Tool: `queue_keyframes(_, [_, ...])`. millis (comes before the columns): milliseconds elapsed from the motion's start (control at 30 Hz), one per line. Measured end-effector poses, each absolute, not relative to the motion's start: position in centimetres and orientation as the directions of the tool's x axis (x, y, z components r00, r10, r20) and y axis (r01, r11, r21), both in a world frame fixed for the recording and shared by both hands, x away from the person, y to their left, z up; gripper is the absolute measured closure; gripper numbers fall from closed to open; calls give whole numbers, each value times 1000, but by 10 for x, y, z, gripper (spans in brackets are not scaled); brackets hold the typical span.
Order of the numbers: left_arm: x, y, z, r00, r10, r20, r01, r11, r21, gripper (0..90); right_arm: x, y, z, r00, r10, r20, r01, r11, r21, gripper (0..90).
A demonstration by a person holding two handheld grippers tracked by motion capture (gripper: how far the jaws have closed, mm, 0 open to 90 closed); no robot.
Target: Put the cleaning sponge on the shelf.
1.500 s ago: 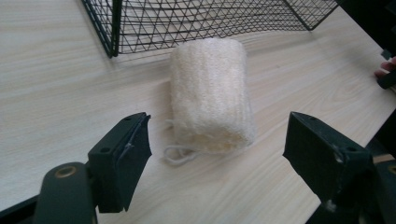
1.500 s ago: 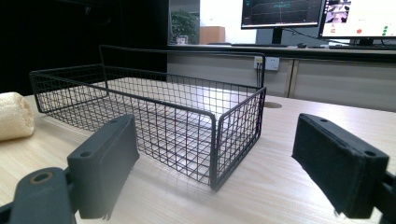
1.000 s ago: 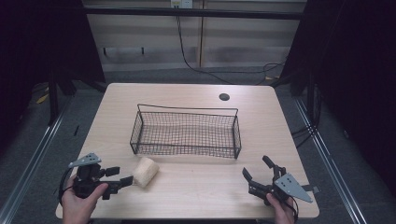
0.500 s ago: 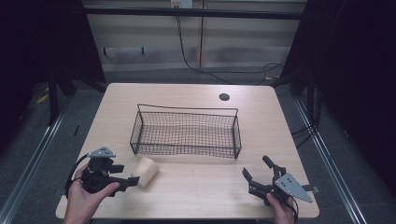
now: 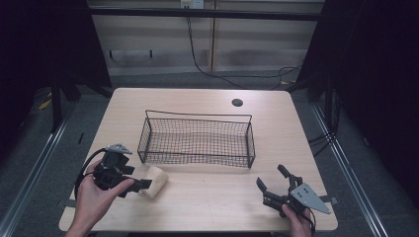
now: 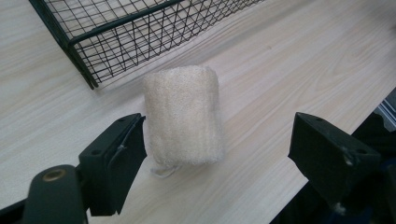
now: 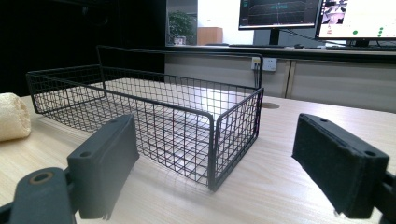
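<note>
Lying on a pale wood-grain table [image 5: 207, 197] w/ rounded corners is one cream loofah-like roll [image 5: 153, 181], fibrous and roughly cylindrical, just in front of the wire basket [image 5: 197, 139]. Table has one dark round hole [image 5: 237, 102] near its far edge; around it grey floor, a beige panelled wall w/ a black cable [image 5: 197, 59] hanging down, and dark surroundings at both sides. In the right gripper view two monitors [image 7: 280, 13] glow at the back. Basket: one, black thin wire mesh, rectangular, low walls, nothing inside. Grippers: two, black, blocky padded jaws. Left gripper [image 5: 143, 183] is spread wide around the roll (one jaw almost touching it, the other well apart), not clamping. Right gripper [image 5: 274, 183] is spread too, holding nothing, near the table's front right corner.
</note>
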State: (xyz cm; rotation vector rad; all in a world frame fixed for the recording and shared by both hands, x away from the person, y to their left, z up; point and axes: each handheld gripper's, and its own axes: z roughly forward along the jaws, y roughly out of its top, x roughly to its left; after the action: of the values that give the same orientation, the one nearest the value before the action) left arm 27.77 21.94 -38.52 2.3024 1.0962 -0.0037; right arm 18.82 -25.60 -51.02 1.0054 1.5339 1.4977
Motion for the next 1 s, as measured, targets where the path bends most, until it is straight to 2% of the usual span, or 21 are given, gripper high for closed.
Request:
queue_keyframes(433, [299, 207, -392, 642, 726, -247, 753, -534, 384, 193, 189, -256, -510, -414, 910, 8, 34, 6, 999, 135])
queue_keyframes(1000, [307, 199, -415, 640, 737, -218, 763, -575, 297, 193, 189, -255, -510, -418, 908, 10, 35, 5, 999, 134])
